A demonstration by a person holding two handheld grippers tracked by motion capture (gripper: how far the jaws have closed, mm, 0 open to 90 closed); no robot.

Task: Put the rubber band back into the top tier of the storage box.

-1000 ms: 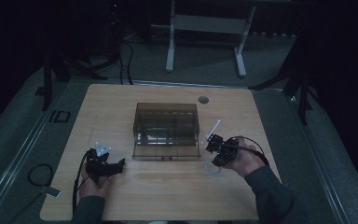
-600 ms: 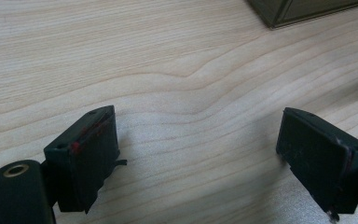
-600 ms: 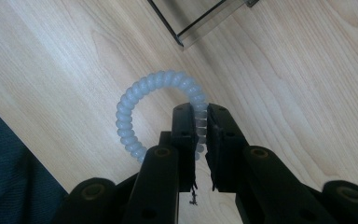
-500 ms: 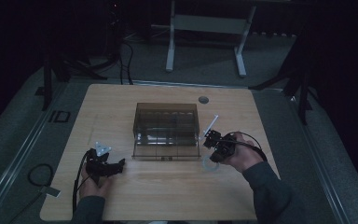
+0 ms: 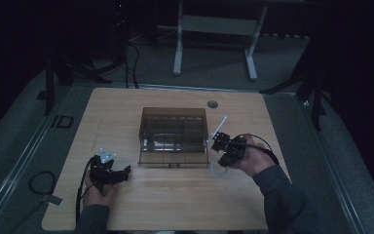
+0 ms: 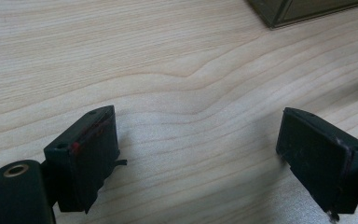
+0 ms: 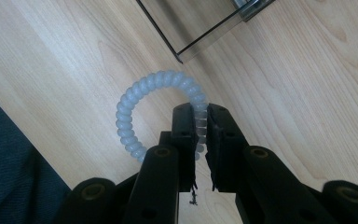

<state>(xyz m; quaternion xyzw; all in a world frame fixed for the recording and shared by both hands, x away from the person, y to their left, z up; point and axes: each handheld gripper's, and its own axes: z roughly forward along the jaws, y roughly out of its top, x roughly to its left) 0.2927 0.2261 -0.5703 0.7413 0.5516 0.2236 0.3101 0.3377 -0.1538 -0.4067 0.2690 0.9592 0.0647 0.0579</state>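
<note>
On the wooden table [image 5: 175,195], near the front-right corner of the smoky clear box [image 5: 174,136], the R gripper [image 7: 200,126] is clamped on a pale coiled ring [image 7: 140,98], w/ the ring at table level. L gripper [image 6: 196,140]: jaws wide apart over bare wood, front-left of box.

high: above, dim, seemingly far | tool views: close, sharing table [image 5: 175,195]
</note>
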